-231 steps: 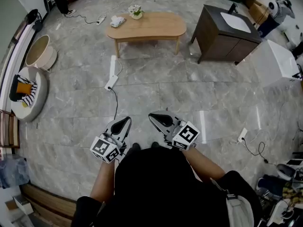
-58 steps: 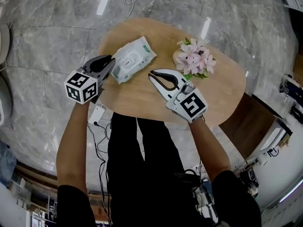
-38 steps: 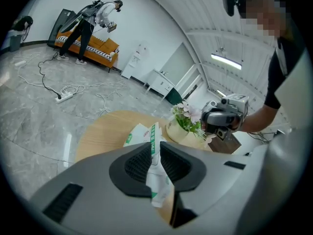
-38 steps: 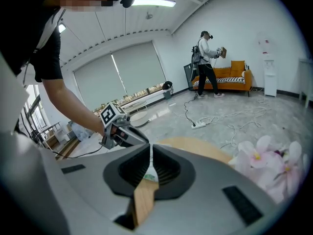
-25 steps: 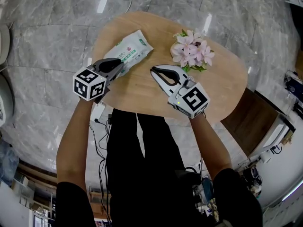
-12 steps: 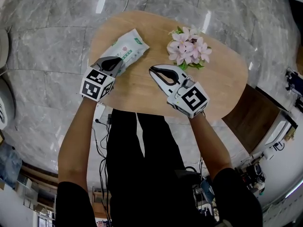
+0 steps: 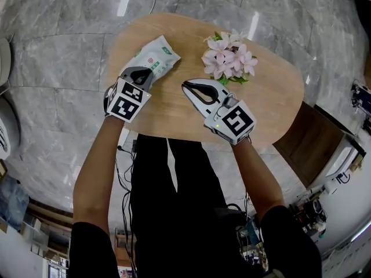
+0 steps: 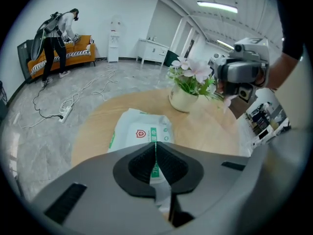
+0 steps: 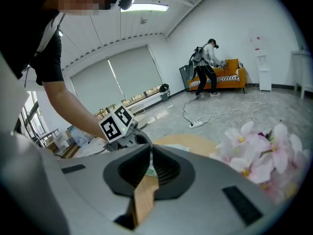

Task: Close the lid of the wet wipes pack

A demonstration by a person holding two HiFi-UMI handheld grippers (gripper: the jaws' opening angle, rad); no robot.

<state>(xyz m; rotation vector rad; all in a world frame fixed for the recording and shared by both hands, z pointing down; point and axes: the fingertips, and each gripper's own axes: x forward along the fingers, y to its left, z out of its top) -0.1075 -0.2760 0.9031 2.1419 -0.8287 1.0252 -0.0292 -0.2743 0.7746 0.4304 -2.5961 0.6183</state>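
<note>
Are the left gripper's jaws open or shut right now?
Shut: on the left gripper the tips meet, over the wet wipes pack.

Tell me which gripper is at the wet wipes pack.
The left gripper, jaws shut, over the near end of the white-and-green wet wipes pack; the right gripper, also shut, is over bare wooden table.

I see a grey marble floor [image 7: 58, 51] streaked with glare under an oval wooden table [image 7: 272, 97]; a dark cabinet [image 7: 301, 145] stands near its right end; white walls [image 8: 132, 13], a long ceiling light [image 8: 217, 6]; an orange sofa [image 8: 82, 55] against the far wall; a power strip [image 8: 65, 112] and cables on the floor; blinds [image 9: 122, 77] drawn over wide windows.
</note>
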